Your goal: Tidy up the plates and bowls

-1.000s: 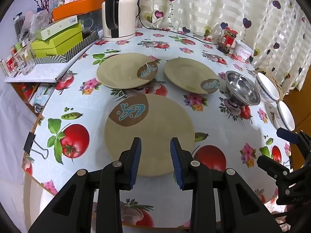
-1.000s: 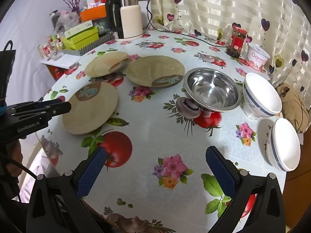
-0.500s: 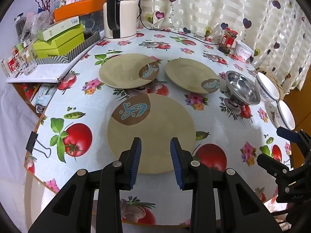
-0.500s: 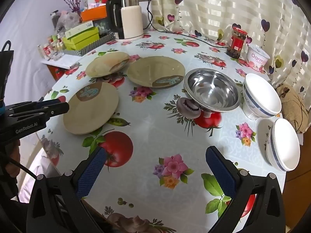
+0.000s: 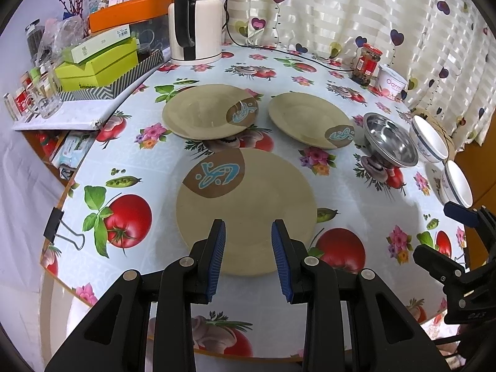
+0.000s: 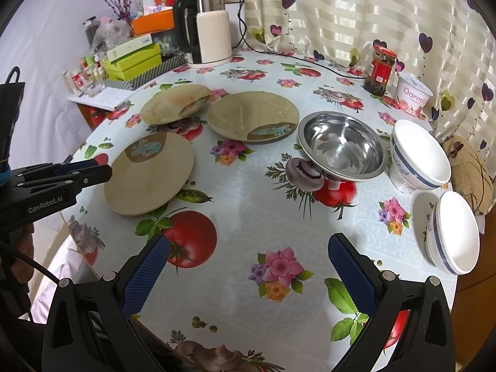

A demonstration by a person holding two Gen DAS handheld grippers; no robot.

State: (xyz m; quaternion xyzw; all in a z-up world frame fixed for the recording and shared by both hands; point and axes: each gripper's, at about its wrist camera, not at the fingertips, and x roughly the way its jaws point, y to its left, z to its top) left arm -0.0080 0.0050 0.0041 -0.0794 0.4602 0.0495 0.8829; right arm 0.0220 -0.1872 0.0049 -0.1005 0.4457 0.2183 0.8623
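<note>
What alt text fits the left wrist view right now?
The open left gripper hovers over the near edge of a round tan plate with a brown-and-blue motif on a fruit-print tablecloth. Beyond lie two matching tan plates and a steel bowl.

Round counter (image 6: pixel 248 204) under a fruit-print cloth; heart-patterned striped curtain (image 6: pixel 356 9) at twelve to two o'clock; white wall (image 6: pixel 46 62) at ten.
</note>
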